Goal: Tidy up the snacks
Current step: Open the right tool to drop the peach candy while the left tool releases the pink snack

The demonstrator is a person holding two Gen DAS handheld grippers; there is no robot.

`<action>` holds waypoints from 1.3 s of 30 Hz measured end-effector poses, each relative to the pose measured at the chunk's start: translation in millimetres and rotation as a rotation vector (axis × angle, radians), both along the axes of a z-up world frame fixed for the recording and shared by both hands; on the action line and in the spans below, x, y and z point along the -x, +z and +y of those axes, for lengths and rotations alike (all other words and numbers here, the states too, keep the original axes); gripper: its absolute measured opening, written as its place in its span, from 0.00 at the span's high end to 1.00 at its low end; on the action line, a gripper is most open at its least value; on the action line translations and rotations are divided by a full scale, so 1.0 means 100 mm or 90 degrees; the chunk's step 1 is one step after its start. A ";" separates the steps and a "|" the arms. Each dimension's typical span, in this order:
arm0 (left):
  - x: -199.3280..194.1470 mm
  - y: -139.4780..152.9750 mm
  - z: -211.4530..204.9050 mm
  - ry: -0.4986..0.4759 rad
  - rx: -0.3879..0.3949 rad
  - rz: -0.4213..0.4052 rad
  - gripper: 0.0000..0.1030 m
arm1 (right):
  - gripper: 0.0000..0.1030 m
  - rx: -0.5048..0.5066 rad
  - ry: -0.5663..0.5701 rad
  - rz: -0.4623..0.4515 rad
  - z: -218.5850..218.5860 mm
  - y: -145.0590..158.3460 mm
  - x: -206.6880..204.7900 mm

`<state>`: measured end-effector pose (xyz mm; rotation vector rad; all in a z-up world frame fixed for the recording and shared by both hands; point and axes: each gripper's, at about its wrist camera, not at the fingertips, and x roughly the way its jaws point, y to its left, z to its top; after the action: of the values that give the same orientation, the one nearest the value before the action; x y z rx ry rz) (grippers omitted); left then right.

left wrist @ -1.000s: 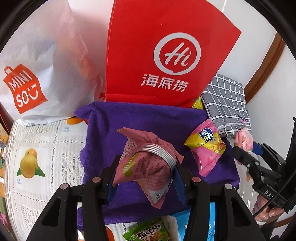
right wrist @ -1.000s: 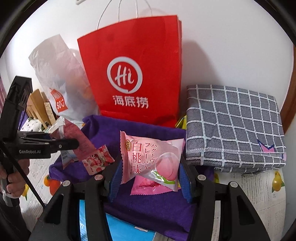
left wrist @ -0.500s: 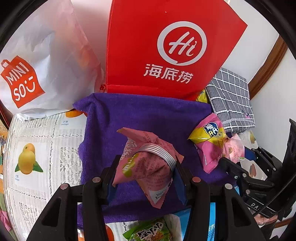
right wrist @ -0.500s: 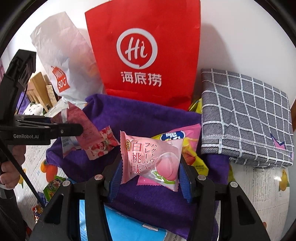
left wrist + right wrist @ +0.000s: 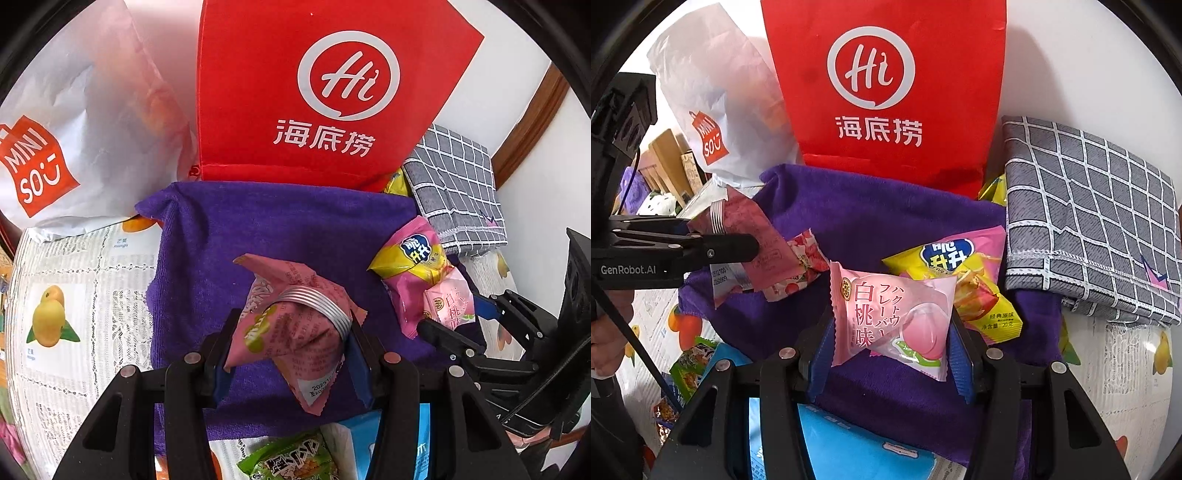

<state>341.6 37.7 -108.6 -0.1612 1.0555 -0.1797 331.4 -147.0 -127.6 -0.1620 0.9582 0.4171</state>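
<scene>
Snacks are lying and hanging over the purple fleece cloth (image 5: 886,218) spread on the fruit-printed table cover (image 5: 85,295). I am holding a crumpled dusty-pink packet with a silver ribbed seal (image 5: 295,328) in my left gripper (image 5: 291,365), whose blue pads are pressing on both of its sides, jaws partly closed, above the middle of the cloth. My right gripper (image 5: 892,362) is clamping a pale pink peach-flavour sweet packet (image 5: 890,321) the same way, partly closed, hanging over the near part of the cloth. Just beyond that packet, a yellow and pink crisp bag (image 5: 964,273) is lying on the cloth, and a small pink strawberry-print packet (image 5: 805,266) is resting further left. A tall red paper bag with a white "Hi" logo (image 5: 317,92) is standing behind the cloth, a white plastic shopping bag (image 5: 92,122) beside it, and a folded grey checked cloth (image 5: 1089,218) is lying to the right.
</scene>
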 end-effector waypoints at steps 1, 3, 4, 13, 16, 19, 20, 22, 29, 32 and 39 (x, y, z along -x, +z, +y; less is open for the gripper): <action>0.00 0.00 0.00 0.000 0.000 0.000 0.52 | 0.47 0.001 0.001 0.000 0.00 0.00 0.00; 0.00 -0.01 0.00 0.000 0.000 0.002 0.52 | 0.47 0.003 0.001 0.000 0.00 0.00 0.00; -0.01 -0.01 -0.01 -0.001 -0.001 0.003 0.52 | 0.47 0.002 0.001 0.001 0.00 0.00 -0.01; -0.02 -0.04 -0.04 -0.008 -0.004 0.009 0.52 | 0.46 0.003 -0.005 0.011 0.00 -0.03 -0.05; -0.03 -0.07 -0.07 -0.013 -0.002 0.015 0.52 | 0.45 0.005 -0.007 0.011 -0.01 -0.03 -0.05; -0.03 -0.09 -0.10 -0.017 -0.003 0.019 0.52 | 0.45 0.007 -0.008 0.011 -0.02 -0.03 -0.05; -0.03 -0.10 -0.10 -0.018 -0.004 0.020 0.52 | 0.45 0.007 -0.008 0.012 -0.02 -0.03 -0.05; -0.03 -0.10 -0.12 -0.018 -0.006 0.024 0.52 | 0.45 0.006 -0.009 0.014 -0.02 -0.03 -0.04; -0.04 -0.14 -0.15 -0.022 -0.006 0.033 0.52 | 0.44 0.009 -0.016 0.018 -0.02 -0.04 -0.07; -0.04 -0.15 -0.17 -0.025 -0.008 0.034 0.51 | 0.43 0.008 -0.017 0.025 -0.02 -0.05 -0.07; -0.05 -0.17 -0.19 -0.025 -0.010 0.038 0.51 | 0.41 0.010 -0.020 0.028 -0.03 -0.06 -0.08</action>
<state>346.2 19.1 -126.0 -0.1329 1.1202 -0.2029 339.7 -149.6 -133.5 -0.1530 1.0070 0.3860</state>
